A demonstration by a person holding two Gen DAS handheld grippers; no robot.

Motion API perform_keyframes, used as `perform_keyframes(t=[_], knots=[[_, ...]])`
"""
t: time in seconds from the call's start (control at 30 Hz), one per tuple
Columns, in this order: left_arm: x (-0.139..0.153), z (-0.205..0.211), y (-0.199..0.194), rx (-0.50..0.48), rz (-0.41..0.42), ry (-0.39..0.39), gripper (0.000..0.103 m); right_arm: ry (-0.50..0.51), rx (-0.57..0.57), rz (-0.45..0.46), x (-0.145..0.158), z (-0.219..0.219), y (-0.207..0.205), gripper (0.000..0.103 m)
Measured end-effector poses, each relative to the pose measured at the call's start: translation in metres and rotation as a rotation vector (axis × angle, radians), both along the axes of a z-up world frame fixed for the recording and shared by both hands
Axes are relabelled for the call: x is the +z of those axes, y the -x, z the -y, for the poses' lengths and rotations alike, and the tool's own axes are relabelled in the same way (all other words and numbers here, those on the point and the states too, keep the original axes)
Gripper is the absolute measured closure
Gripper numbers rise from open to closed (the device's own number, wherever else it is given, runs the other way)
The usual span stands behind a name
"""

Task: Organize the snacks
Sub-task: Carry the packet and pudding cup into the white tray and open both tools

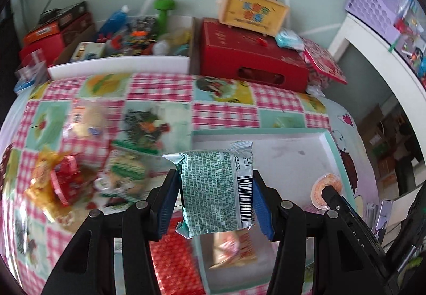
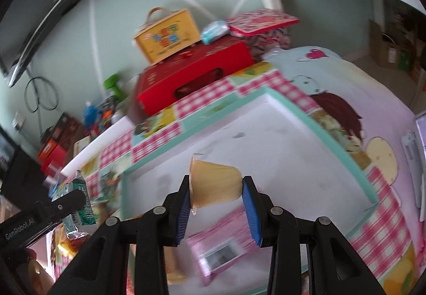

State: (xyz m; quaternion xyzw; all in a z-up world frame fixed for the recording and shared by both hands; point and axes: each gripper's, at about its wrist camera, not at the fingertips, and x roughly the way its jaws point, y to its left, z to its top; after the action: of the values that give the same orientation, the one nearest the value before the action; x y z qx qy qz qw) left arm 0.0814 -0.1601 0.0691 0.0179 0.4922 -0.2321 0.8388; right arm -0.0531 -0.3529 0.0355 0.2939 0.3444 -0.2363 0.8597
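Lots of motion blur here: the loose snacks (image 1: 80,178) on the checkered desk (image 1: 223,108) are too smeared to count. Left gripper (image 1: 215,194) is clamped on one green-printed packet (image 1: 215,188) over the tray's (image 1: 330,140) edge. Right gripper (image 2: 217,188) pinches one jelly cup (image 2: 215,183) above the tray, where a pink packet (image 2: 218,249) sits half-hidden.

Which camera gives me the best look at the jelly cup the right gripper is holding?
The right wrist view: the jelly cup sits centred and sideways between the right gripper pads, above the tray. The left wrist view shows only its lid behind a finger.
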Motion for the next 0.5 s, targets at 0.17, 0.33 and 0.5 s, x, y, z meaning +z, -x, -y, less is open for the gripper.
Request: perform_keyframes(t=[0.17, 0.33, 0.5], knots=[[-0.017, 0.030, -0.004, -0.032, -0.017, -0.023, 0.048, -0.014, -0.032, -0.024, -0.011, 0.016, 0.002, 0.064], [-0.032, 0.051, -0.012, -0.050, -0.028, -0.043, 0.048, -0.026, -0.043, -0.034, -0.020, 0.021, 0.004, 0.064], [-0.046, 0.064, -0.017, -0.057, -0.051, -0.063, 0.048, -0.028, -0.031, -0.047, -0.023, 0.018, 0.000, 0.064]])
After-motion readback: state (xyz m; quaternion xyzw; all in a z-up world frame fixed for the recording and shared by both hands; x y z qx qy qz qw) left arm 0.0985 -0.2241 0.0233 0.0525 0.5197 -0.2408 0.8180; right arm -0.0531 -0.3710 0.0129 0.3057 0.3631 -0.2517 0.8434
